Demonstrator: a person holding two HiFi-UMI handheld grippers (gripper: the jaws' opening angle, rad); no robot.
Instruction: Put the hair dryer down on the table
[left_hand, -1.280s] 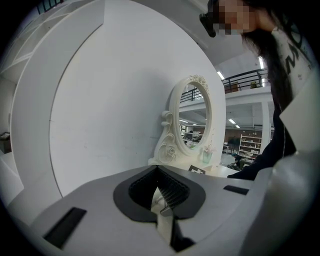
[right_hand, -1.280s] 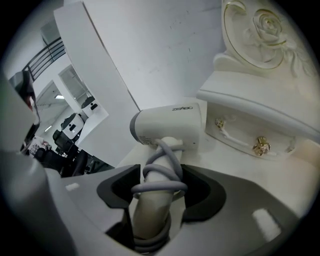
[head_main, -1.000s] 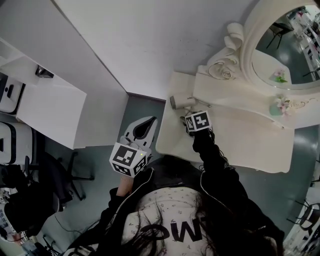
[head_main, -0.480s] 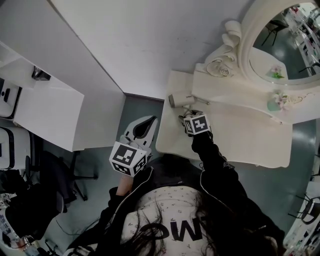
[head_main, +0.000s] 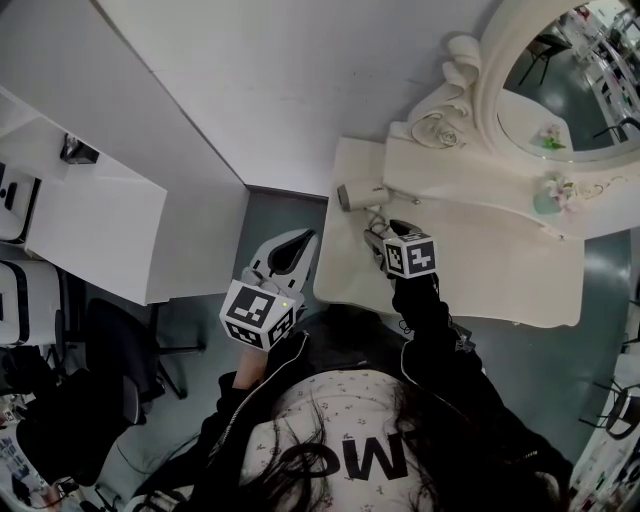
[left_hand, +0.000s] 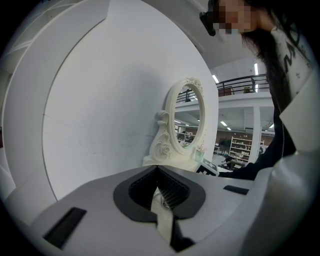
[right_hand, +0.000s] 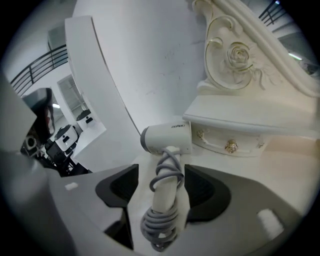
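Hair dryer (right_hand: 167, 137), white, one item: it lies on its side on the cream tabletop (head_main: 500, 285), near the left rear corner and just in front of the mirror's drawer base. We note small dark lettering on the barrel, too fine to read with certainty. A grey cord (right_hand: 160, 225) is wound round the handle.

Right claw (right_hand: 162, 192): the jaws are wide apart, having just been opening. The handle lies between them, with the pads clear of it on both sides.

Left claw (left_hand: 161, 192): the tips are together and grip nothing; we see it held beside the tabletop's left edge.

Marker cubes: black-and-white squares, no words.

Only the right gripper view shows the lettering and the drawer's gold knobs (right_hand: 230, 146). Only the head view shows both claws together. The left gripper view gives us the ornate mirror (left_hand: 185, 120) side-on, not the dryer.
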